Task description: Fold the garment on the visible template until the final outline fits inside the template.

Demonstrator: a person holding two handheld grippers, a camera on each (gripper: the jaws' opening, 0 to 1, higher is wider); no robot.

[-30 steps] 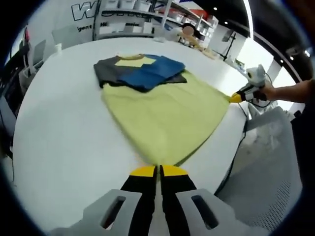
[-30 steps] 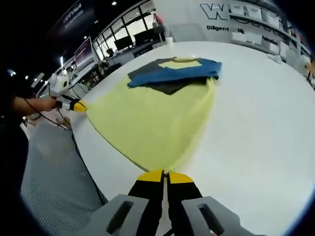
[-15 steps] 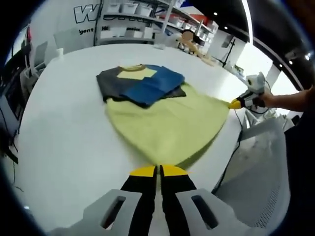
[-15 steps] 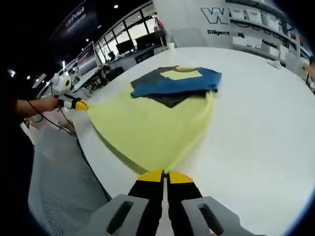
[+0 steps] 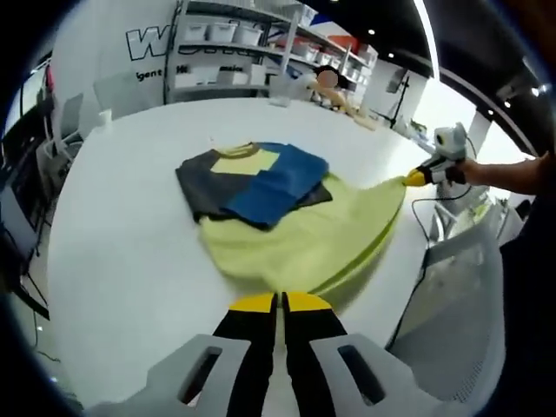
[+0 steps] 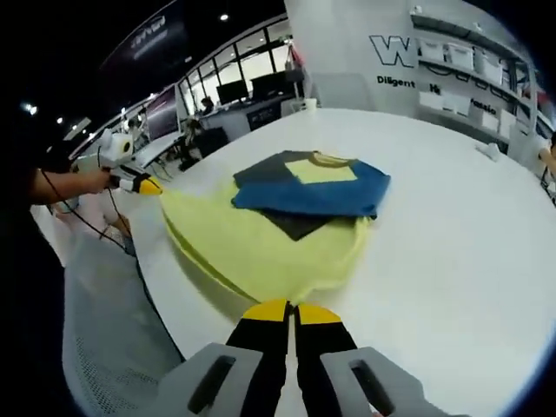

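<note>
The garment (image 5: 287,234) lies on the white round table (image 5: 122,252). Its body is yellow-green; its blue sleeves (image 5: 274,178) are folded over a dark grey template (image 5: 204,182) at the far end, where a yellow-green neck patch (image 5: 246,162) shows.

The left gripper (image 5: 279,301) has its yellow-tipped jaws closed on one bottom corner of the garment, at the near table edge. In the right gripper view this gripper (image 6: 146,185) appears at the left, held by a hand (image 6: 65,184).

The right gripper (image 6: 289,310) has its jaws closed on the other bottom corner. In the left gripper view it (image 5: 417,177) appears at the right, with the hem lifted off the table and stretched between both grippers.

Shelving (image 5: 252,43) stands behind the table.
</note>
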